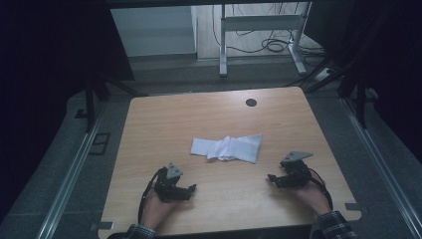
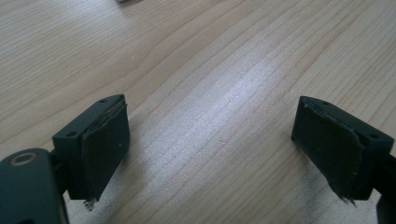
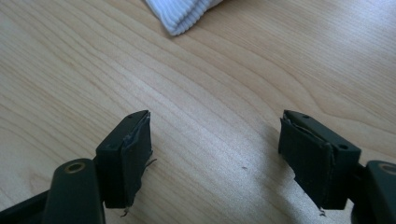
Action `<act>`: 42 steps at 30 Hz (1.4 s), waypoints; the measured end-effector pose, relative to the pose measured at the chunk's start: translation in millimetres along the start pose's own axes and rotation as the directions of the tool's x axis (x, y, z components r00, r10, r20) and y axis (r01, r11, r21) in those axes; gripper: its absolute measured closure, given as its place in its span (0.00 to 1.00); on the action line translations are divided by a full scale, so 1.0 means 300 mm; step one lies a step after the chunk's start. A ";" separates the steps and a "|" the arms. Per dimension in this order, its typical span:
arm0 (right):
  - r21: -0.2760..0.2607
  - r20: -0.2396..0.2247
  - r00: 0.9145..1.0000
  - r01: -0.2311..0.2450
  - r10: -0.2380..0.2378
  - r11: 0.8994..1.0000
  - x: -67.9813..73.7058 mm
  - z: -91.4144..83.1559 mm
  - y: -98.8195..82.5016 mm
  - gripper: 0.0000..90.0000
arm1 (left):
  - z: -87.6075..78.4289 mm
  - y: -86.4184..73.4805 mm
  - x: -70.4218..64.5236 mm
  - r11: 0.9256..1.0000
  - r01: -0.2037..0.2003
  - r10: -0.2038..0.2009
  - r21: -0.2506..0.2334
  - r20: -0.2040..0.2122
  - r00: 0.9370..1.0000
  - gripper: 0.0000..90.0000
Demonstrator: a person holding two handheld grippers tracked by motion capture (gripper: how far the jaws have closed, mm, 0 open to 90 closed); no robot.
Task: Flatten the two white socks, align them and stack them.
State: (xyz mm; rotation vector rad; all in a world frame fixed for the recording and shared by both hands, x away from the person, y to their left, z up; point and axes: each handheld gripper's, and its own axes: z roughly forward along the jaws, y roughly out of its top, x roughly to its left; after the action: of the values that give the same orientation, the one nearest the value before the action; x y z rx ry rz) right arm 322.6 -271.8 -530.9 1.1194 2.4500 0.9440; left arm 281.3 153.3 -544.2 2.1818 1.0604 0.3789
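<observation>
Pale wood-grain counter (image 1: 149,124), white ribbed cloth (image 1: 227,147) bunched at its centre.
Your left gripper (image 1: 191,189) and right gripper (image 1: 271,177) flank it from the near side, well apart from it, each with jaws spread on nothing; the soft, crumpled folds look ready for pinching at both ends.

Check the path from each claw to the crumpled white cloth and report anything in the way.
Nothing visible blocks either path. Only bare wooden table lies between the left claw and the crumpled white cloth, and between the right claw and it. Both claws are open and empty.
</observation>
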 end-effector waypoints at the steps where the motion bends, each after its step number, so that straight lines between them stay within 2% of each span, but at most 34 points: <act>1: 0.000 0.000 1.000 0.000 0.000 1.000 0.000 0.000 0.000 0.30 | 0.000 0.000 0.000 1.000 0.000 0.000 0.000 0.000 1.000 0.13; 11: -0.059 -0.019 0.998 -0.062 0.061 0.996 0.001 -0.012 0.034 0.35 | 0.001 0.001 0.000 1.000 0.003 -0.003 0.000 0.000 1.000 0.13; 15: -0.073 -0.019 0.998 -0.057 0.055 0.996 0.004 -0.010 0.046 0.38 | 0.002 0.001 -0.001 1.000 0.005 -0.005 -0.001 -0.001 1.000 0.13; 21: -0.111 -0.014 1.000 -0.022 0.021 0.994 0.024 0.009 0.083 0.45 | 0.003 0.002 -0.001 1.000 0.006 -0.006 -0.002 -0.002 1.000 0.13; 29: -0.104 0.023 0.999 0.028 -0.026 0.994 0.046 0.051 0.122 0.50 | 0.003 0.003 -0.001 1.000 0.006 -0.006 0.000 -0.003 1.000 0.13; 34: -0.104 0.017 1.000 0.009 -0.007 0.994 0.043 0.071 0.142 0.51 | 0.004 0.004 -0.002 1.000 0.009 -0.009 0.002 -0.005 1.000 0.13; 37: -0.094 0.011 1.000 -0.015 0.016 0.995 0.041 0.102 0.161 0.52 | 0.004 0.004 -0.002 1.000 0.009 -0.009 0.001 -0.005 1.000 0.13; 42: -0.063 0.019 1.000 -0.020 0.022 0.998 0.046 0.135 0.178 0.50 | 0.004 0.004 -0.002 1.000 0.010 -0.010 0.000 -0.005 1.000 0.13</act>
State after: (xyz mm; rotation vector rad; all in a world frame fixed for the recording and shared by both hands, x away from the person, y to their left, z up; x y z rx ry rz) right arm 364.0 -217.5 -525.4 1.1299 2.3800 1.0046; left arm 282.3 151.6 -544.3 2.1757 1.0742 0.3801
